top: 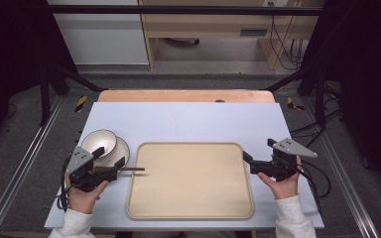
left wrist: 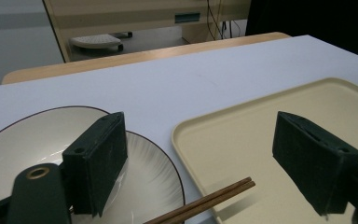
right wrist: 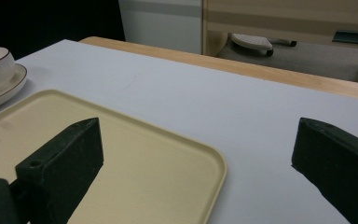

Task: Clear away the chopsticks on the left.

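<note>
Dark brown wooden chopsticks [left wrist: 205, 205] at lower centre, between wide-open left gripper [left wrist: 200, 163] jaws, unheld; could roll off cream plastic tray [left wrist: 261, 140] rim. Right gripper [right wrist: 196, 177] open, empty.

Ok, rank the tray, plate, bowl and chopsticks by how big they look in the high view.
1. Tray, by far the largest.
2. Plate, partly hidden under the bowl.
3. Bowl, slightly smaller than the plate.
4. Chopsticks, thin, partly hidden by the left gripper.
</note>
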